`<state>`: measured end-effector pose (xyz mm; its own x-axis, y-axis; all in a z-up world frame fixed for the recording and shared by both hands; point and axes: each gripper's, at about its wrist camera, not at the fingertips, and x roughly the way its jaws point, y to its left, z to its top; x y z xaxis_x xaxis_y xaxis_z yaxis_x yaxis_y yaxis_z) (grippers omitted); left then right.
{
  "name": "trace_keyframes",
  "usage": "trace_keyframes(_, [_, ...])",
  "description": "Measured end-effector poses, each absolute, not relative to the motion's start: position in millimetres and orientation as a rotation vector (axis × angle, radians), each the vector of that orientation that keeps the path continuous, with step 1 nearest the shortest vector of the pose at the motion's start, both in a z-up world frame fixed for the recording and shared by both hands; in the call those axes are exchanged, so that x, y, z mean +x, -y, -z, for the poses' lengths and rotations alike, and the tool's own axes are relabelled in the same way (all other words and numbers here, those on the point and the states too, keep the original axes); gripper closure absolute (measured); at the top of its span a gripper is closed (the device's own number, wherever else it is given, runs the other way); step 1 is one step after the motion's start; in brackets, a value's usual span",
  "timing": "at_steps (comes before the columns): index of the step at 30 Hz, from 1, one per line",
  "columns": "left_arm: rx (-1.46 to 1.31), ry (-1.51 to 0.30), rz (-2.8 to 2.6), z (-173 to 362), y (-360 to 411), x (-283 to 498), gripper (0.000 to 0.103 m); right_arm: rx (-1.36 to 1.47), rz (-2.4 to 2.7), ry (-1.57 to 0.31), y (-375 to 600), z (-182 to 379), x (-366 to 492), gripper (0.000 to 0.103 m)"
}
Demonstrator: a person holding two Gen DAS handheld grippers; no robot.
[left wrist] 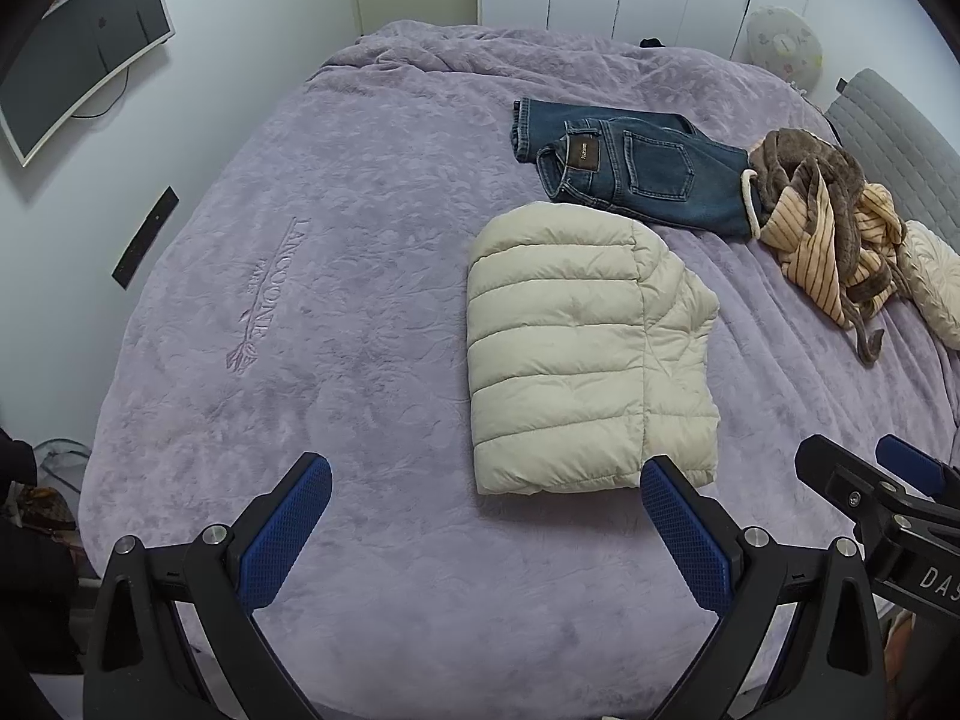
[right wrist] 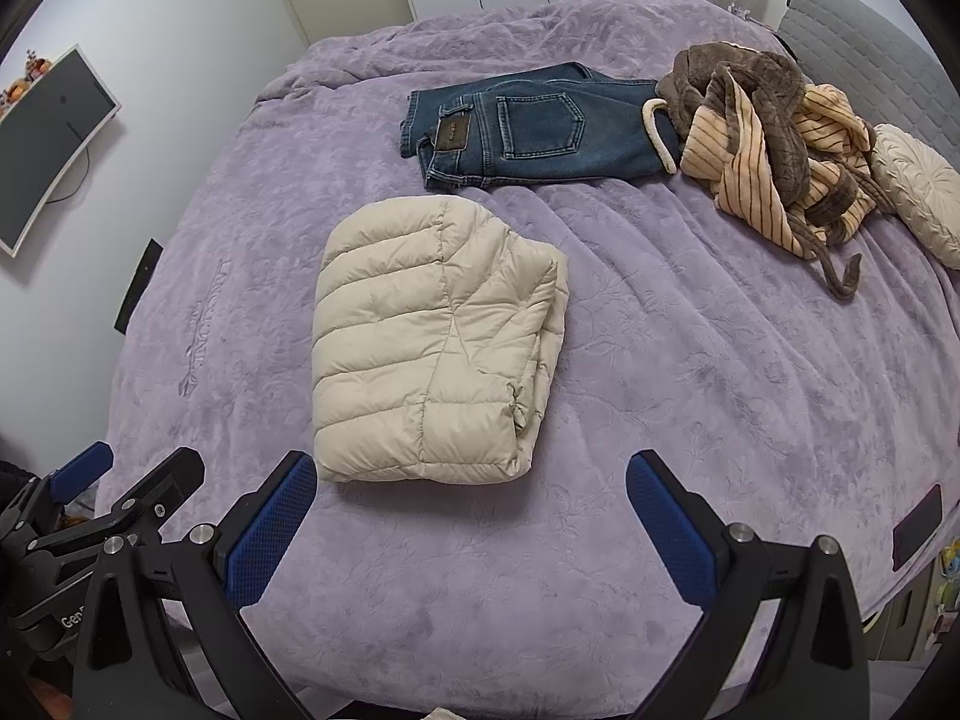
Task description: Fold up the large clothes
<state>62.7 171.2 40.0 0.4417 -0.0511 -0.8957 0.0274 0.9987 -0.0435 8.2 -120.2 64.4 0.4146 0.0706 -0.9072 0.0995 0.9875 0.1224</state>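
Your folded cream puffer jacket (right wrist: 432, 342) lies just ahead of both claws on the plush lilac bedspread (right wrist: 660, 360), long axis running away from you, quilted bands crosswise. Beyond it lie folded denim jeans (right wrist: 528, 126) and a crumpled striped robe (right wrist: 774, 150). Your left gripper (left wrist: 486, 516) and right gripper (right wrist: 471, 510) are spread apart, empty. Only the left view shows the bedspread's embossed lettering (left wrist: 270, 288) clearly.
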Motion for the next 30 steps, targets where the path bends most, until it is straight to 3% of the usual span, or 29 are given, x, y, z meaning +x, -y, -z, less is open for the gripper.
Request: trace_keyframes(30, [-0.021,-1.116,0.044,-37.1,-174.0,71.4,0.000,0.166,0.020,-1.148,118.7,-63.8,10.4,0.000])
